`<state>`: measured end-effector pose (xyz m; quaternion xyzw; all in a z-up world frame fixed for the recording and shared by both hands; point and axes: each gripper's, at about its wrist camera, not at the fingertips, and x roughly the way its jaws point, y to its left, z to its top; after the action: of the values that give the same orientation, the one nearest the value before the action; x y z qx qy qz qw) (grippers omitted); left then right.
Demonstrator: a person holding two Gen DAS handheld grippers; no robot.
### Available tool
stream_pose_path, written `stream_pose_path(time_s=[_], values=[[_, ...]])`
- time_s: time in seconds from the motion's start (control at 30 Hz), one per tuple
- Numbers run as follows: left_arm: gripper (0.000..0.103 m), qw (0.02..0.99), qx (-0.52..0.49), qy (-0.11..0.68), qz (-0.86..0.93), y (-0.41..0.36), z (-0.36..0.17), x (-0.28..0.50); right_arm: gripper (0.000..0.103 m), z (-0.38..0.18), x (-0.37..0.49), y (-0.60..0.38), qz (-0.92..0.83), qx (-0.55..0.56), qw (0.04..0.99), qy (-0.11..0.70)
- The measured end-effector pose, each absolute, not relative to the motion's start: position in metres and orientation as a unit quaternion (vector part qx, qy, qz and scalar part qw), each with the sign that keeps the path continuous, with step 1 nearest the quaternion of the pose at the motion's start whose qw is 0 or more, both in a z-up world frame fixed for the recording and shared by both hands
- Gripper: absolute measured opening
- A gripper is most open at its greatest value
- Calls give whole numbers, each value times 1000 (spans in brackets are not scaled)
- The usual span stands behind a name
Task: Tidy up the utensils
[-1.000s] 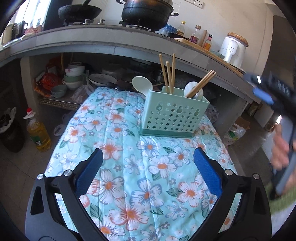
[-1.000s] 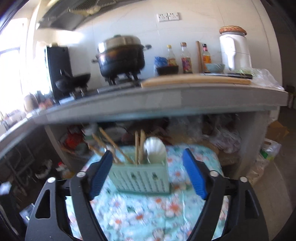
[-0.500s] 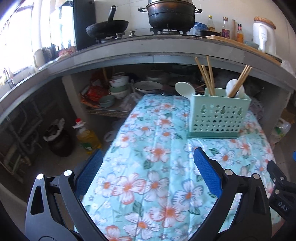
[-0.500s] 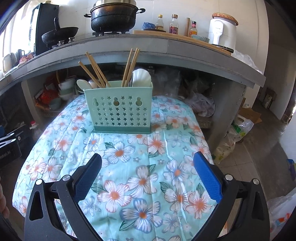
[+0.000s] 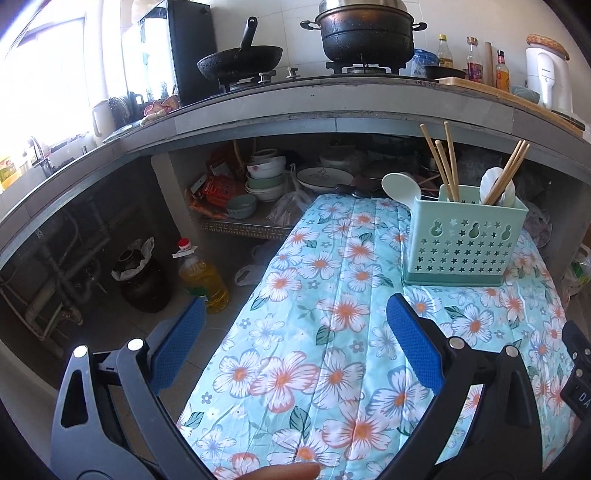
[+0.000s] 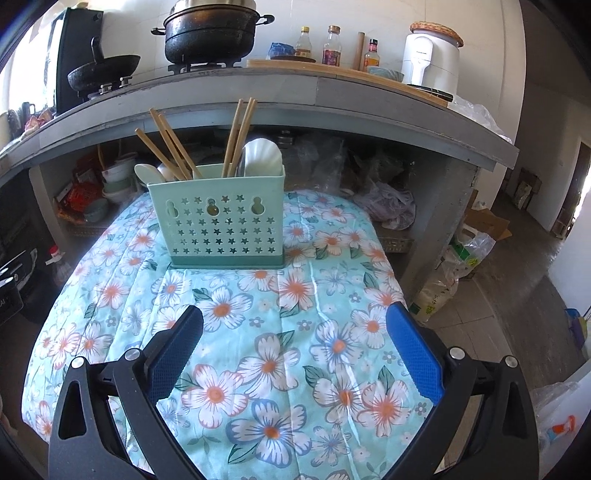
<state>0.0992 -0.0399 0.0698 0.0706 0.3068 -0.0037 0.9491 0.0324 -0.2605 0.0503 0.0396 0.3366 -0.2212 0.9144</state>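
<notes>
A mint-green utensil holder point(image 6: 221, 218) point(image 5: 461, 240) with star cut-outs stands upright at the far end of a table under a floral cloth point(image 6: 258, 332) point(image 5: 332, 332). Wooden chopsticks point(image 6: 170, 147) point(image 5: 445, 162) and white spoons point(image 6: 262, 158) point(image 5: 400, 188) stick out of it. My right gripper point(image 6: 295, 354) hangs open over the near part of the cloth, nothing between its blue pads. My left gripper point(image 5: 295, 347) is open too, over the table's left edge, empty. The right gripper's black body point(image 5: 576, 376) shows at the far right of the left wrist view.
Behind the table runs a grey counter point(image 6: 332, 88) carrying a black pot point(image 6: 210, 33), a wok point(image 5: 240, 62), bottles point(image 6: 332, 46) and a white appliance point(image 6: 430, 59). Bowls and plates point(image 5: 266, 177) fill the shelf below. An oil bottle point(image 5: 201, 277) and bags point(image 6: 461, 266) stand on the floor.
The left view swung left, shifting the holder to the right and revealing floor. The right gripper sank and tilted down toward the table, its jaws spreading wider; the holder now sits farther ahead.
</notes>
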Motion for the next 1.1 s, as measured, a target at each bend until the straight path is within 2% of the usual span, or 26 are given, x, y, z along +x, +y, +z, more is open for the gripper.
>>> stream_pose_path(time_s=[1.1], values=[[95,947,76,313,-5,-43,68,101,96,52,35,-264,-226,43,914,335]])
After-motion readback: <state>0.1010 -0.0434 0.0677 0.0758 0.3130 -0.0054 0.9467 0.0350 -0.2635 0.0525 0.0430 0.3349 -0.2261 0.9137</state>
